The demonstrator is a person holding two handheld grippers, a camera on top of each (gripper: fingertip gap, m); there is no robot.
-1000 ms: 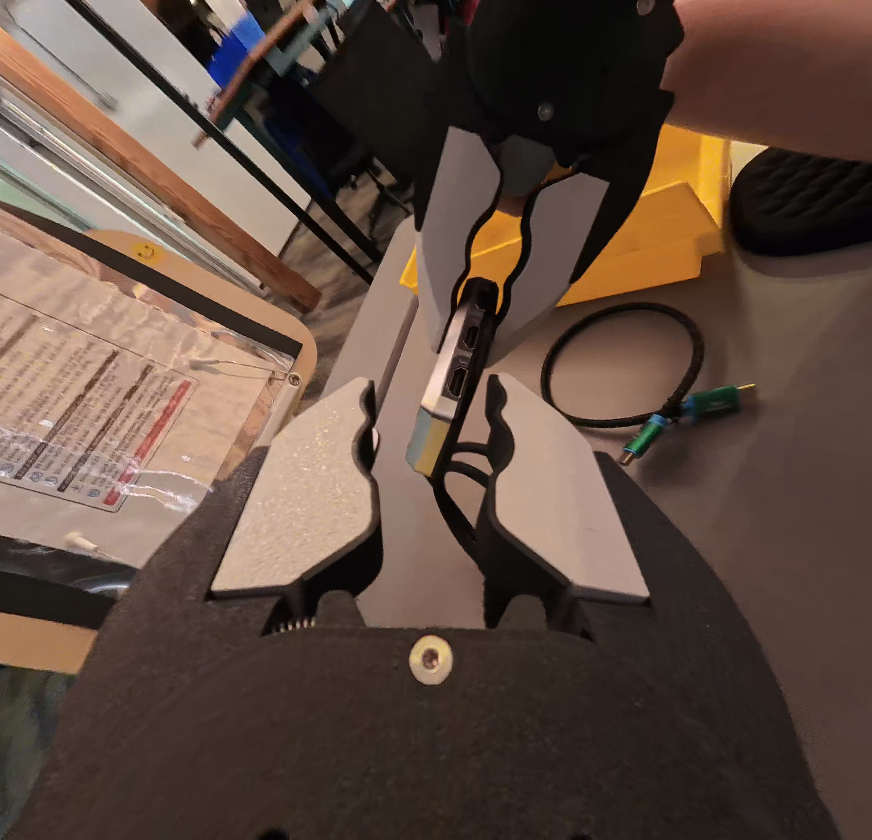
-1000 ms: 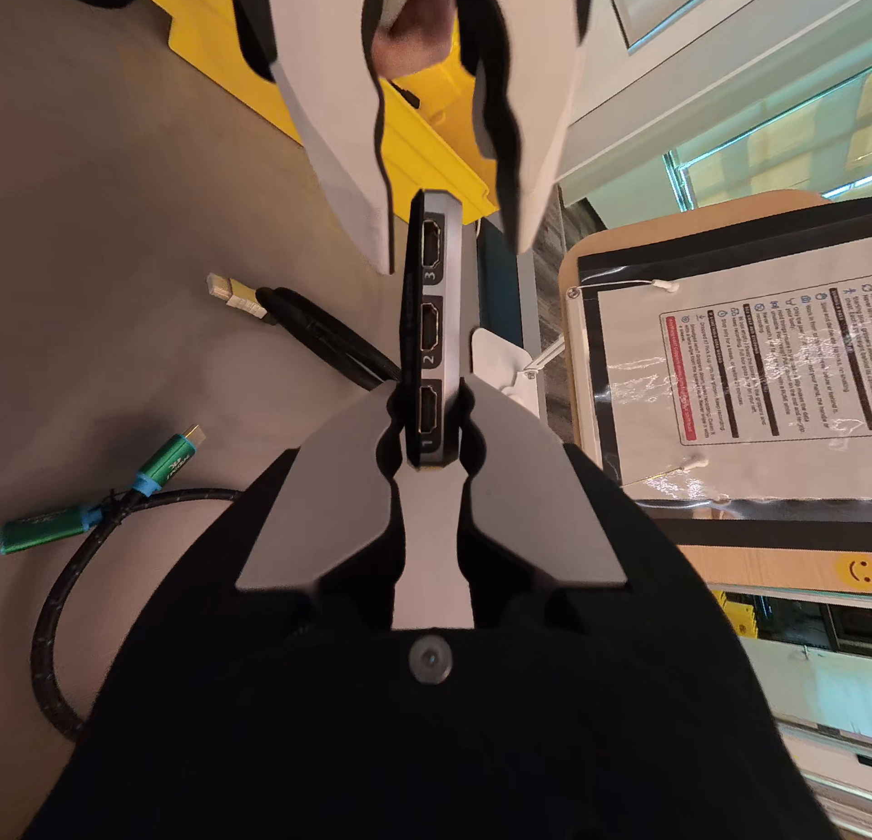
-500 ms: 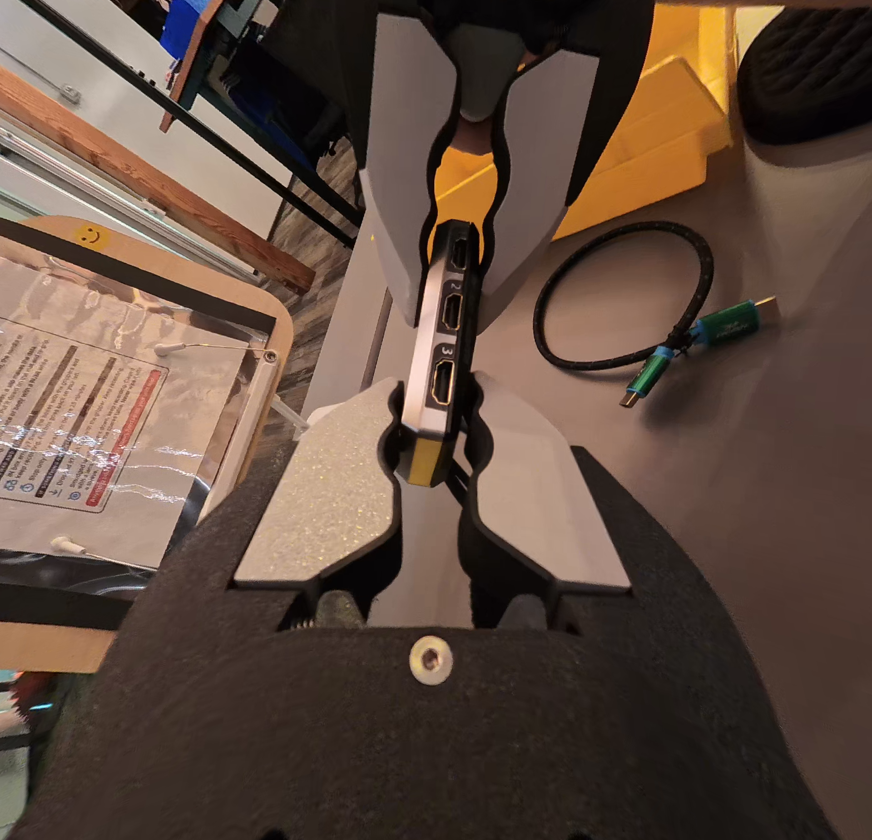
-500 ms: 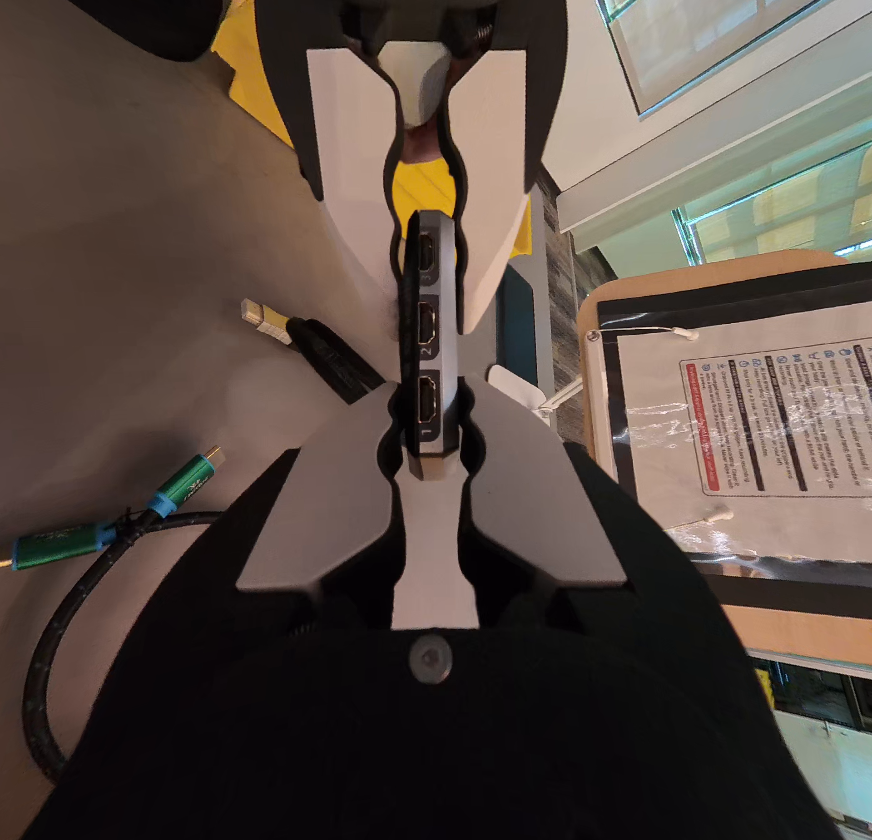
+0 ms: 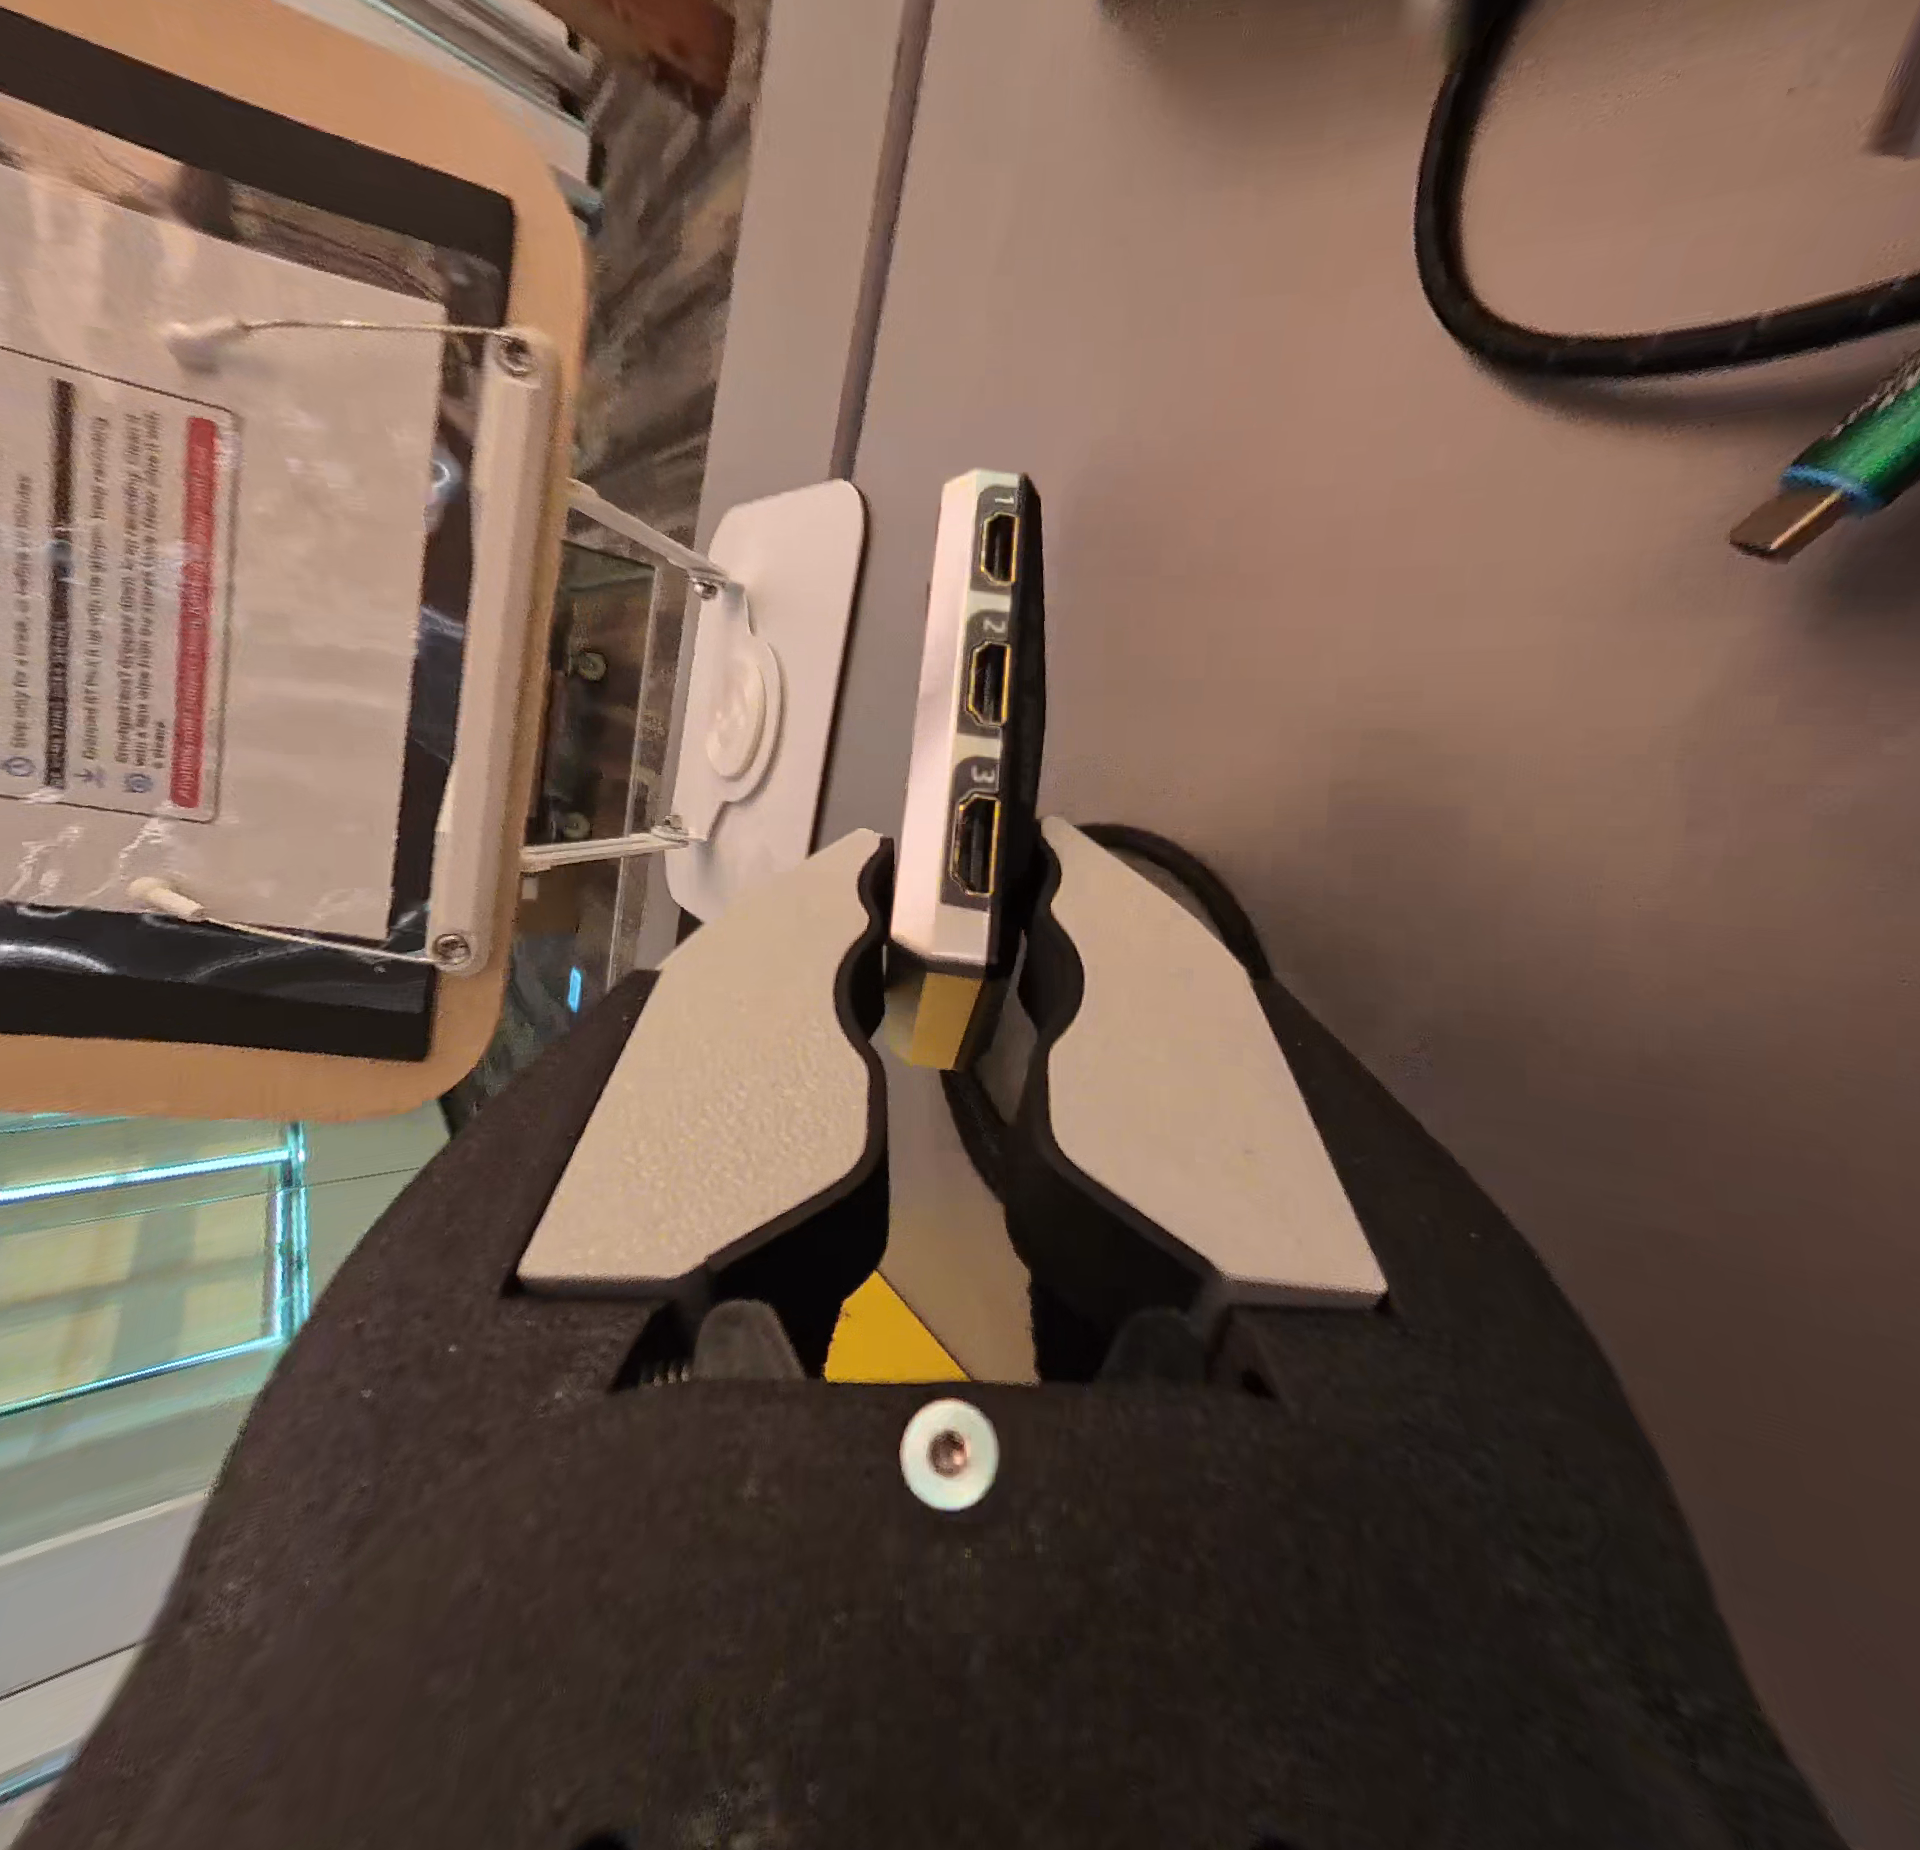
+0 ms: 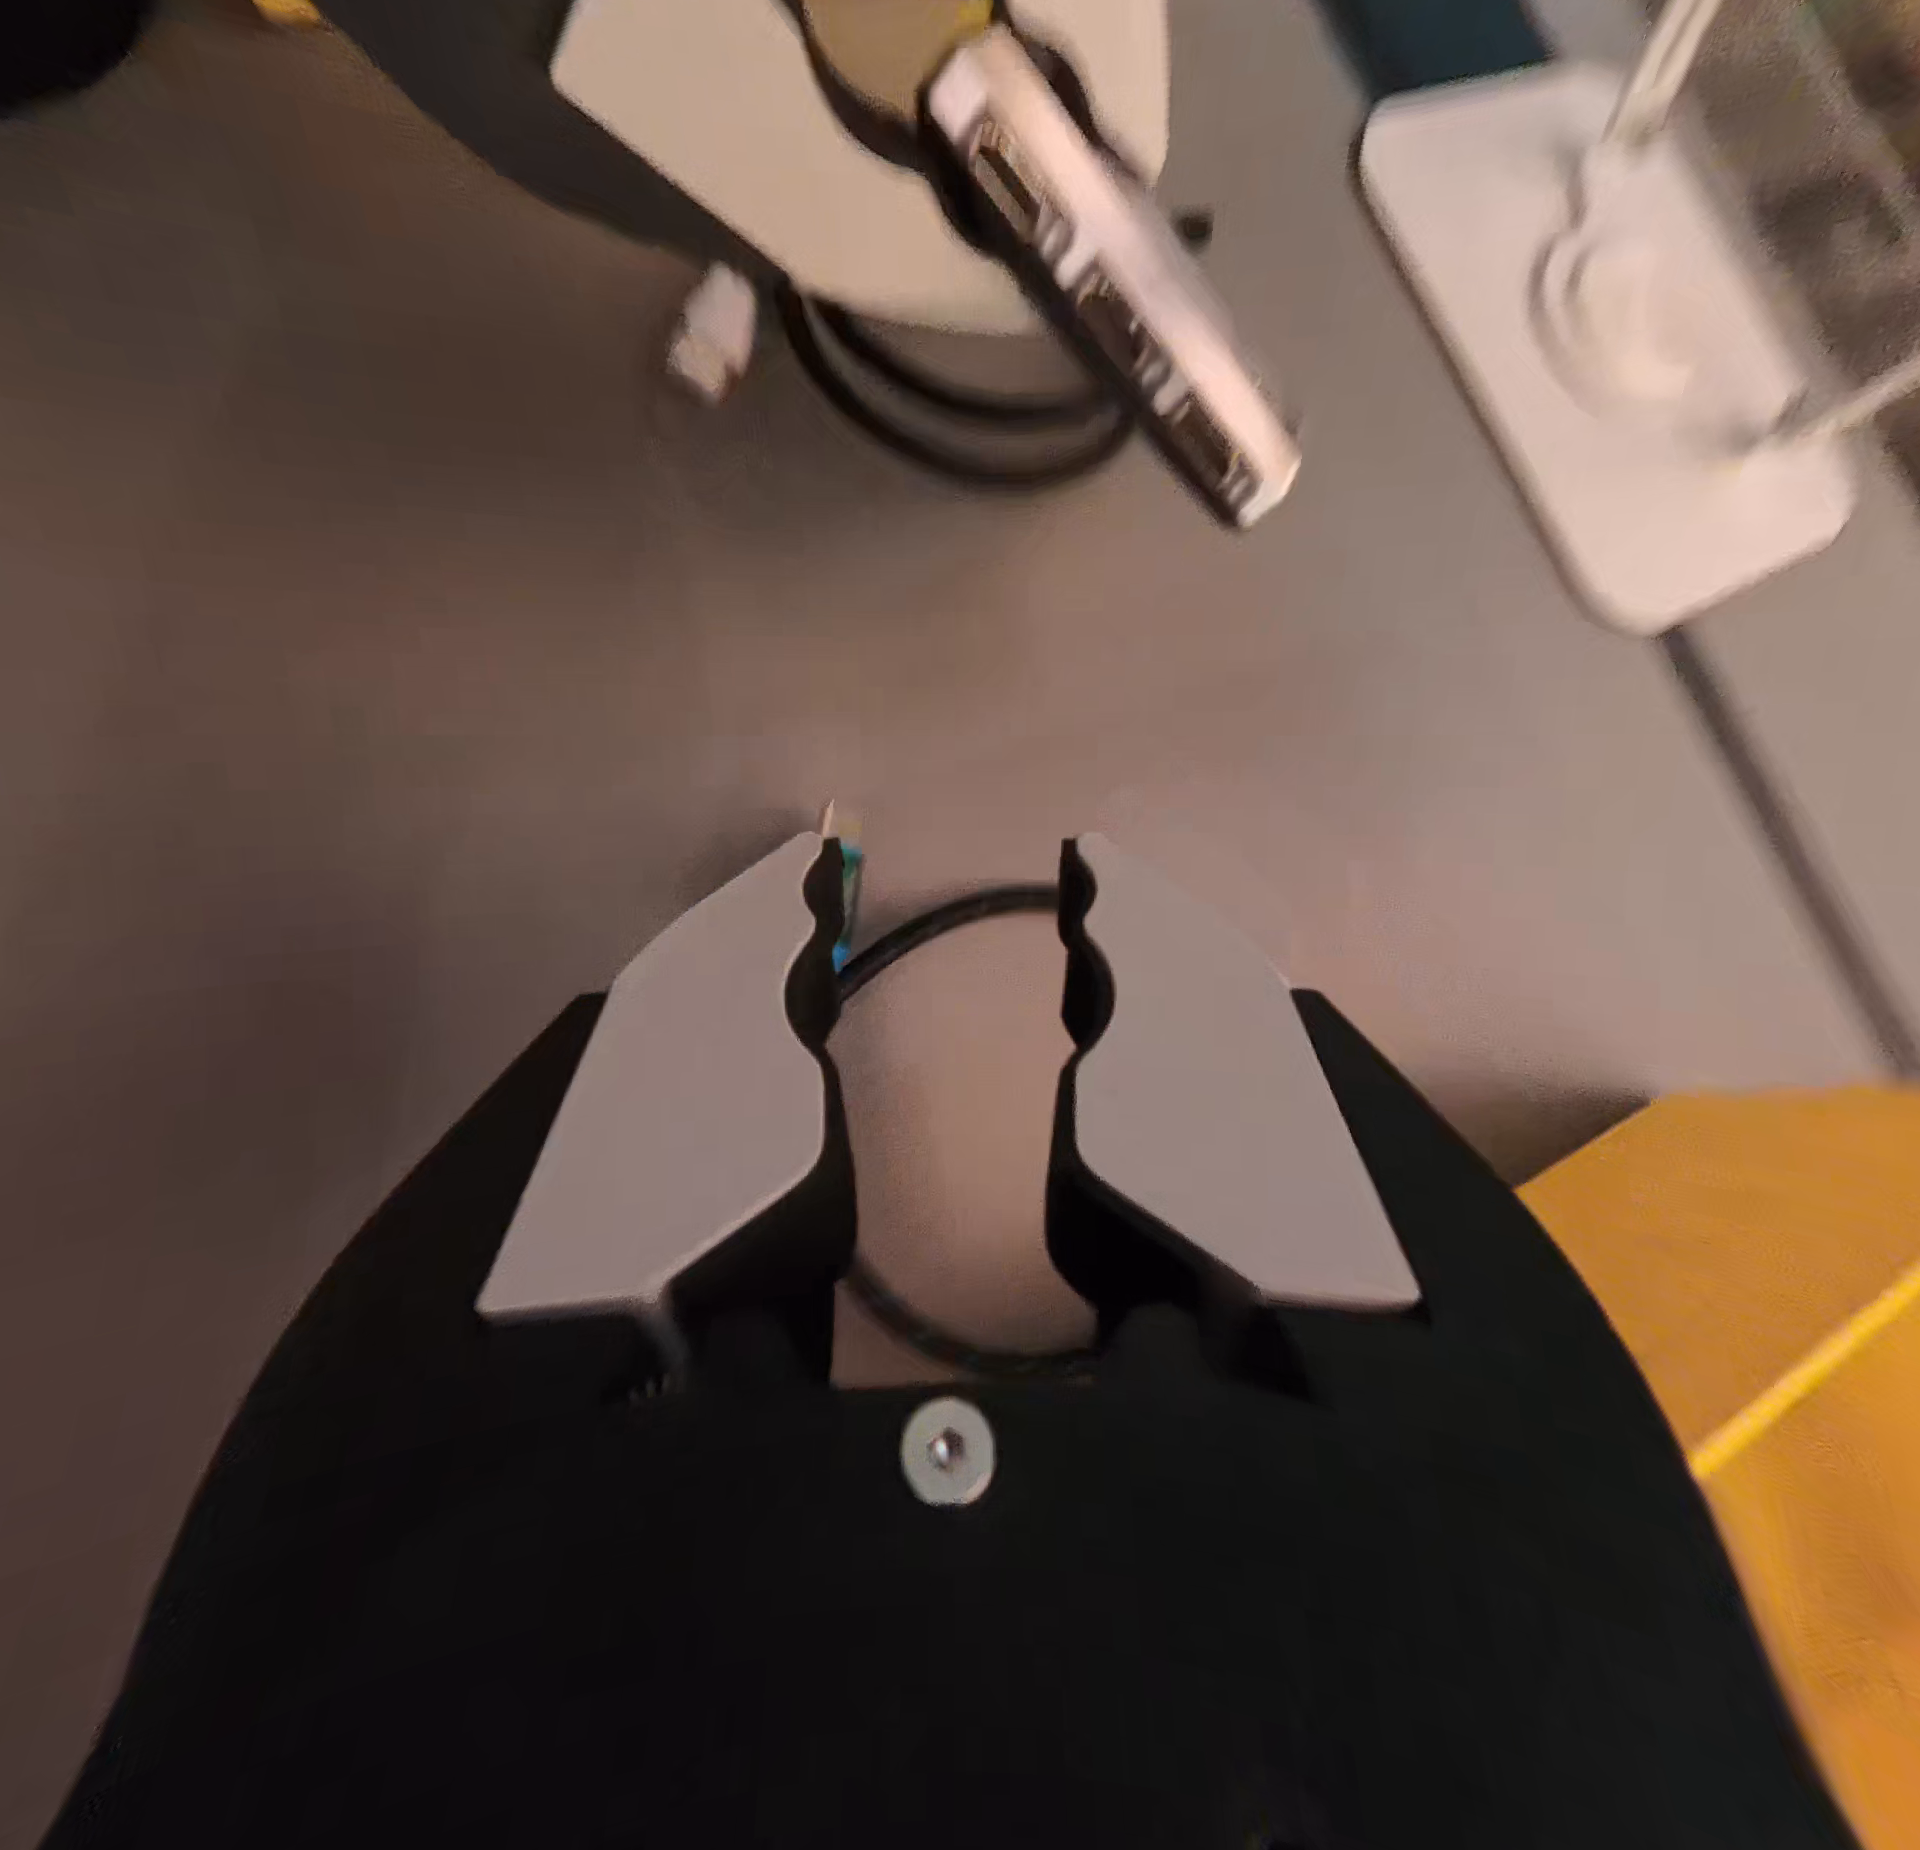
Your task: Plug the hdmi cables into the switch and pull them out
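Observation:
My left gripper (image 5: 961, 855) is shut on the end of the silver HDMI switch (image 5: 977, 699) by its third port and holds it above the grey table, three ports facing me. The switch's own black cable (image 5: 1184, 875) trails behind the right finger. The braided black HDMI cable (image 5: 1558, 346) with green plugs (image 5: 1860, 470) lies at the upper right. My right gripper (image 6: 940, 855) is open and empty, just above that cable's loop (image 6: 935, 912), its left fingertip beside a green plug (image 6: 847, 870). The right wrist view is blurred and shows the left gripper (image 6: 935, 127) holding the switch (image 6: 1122, 283).
A white stand base (image 5: 769, 678) carries a clear holder and a tan board with a laminated sheet (image 5: 260, 605) past the table's left edge. A yellow bin (image 6: 1766, 1333) sits by my right gripper. The switch cable's pale plug (image 6: 712, 335) lies on the table. The tips of one gripper are about 12 centimetres away from the tips of the other.
My left gripper closed on the switch. My right gripper let go of it, opened, and swung away to hover over the green-plugged cable.

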